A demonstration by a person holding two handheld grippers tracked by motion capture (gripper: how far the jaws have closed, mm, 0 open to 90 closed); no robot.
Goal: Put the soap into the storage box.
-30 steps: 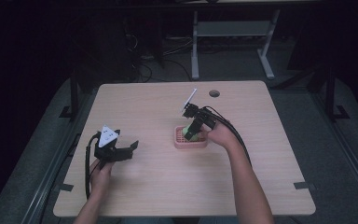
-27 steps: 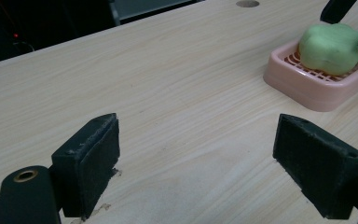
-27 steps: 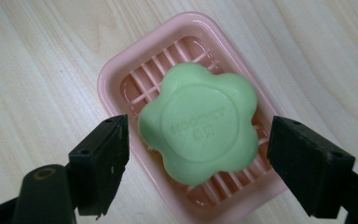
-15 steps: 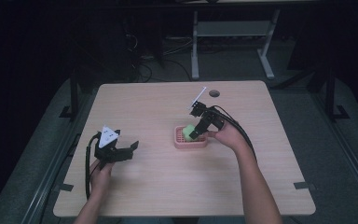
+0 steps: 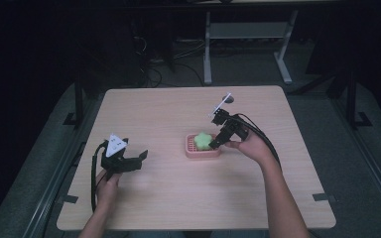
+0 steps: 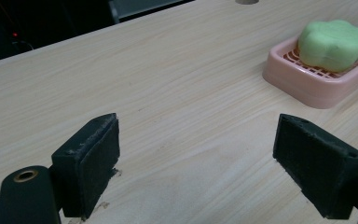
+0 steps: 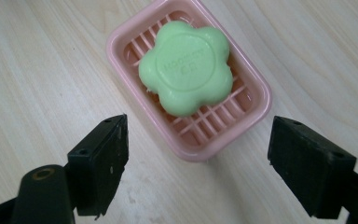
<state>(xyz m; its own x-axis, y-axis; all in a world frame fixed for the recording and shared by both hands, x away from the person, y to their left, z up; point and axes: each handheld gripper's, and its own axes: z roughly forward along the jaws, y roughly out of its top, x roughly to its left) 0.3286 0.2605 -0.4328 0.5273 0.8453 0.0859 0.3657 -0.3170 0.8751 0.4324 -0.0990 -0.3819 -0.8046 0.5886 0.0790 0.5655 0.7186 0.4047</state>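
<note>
Both grippers wide open | right gripper (image 7: 196, 163) above soap (image 7: 185, 66) in dish (image 7: 251, 109) | left gripper (image 6: 198, 165) empty

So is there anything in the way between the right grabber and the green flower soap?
No, nothing visible is in the way. The right gripper hangs open just above the green flower-shaped soap, which lies in the pink soap dish. Between its jaws there is just the dish's near rim and bare wooden table.
</note>
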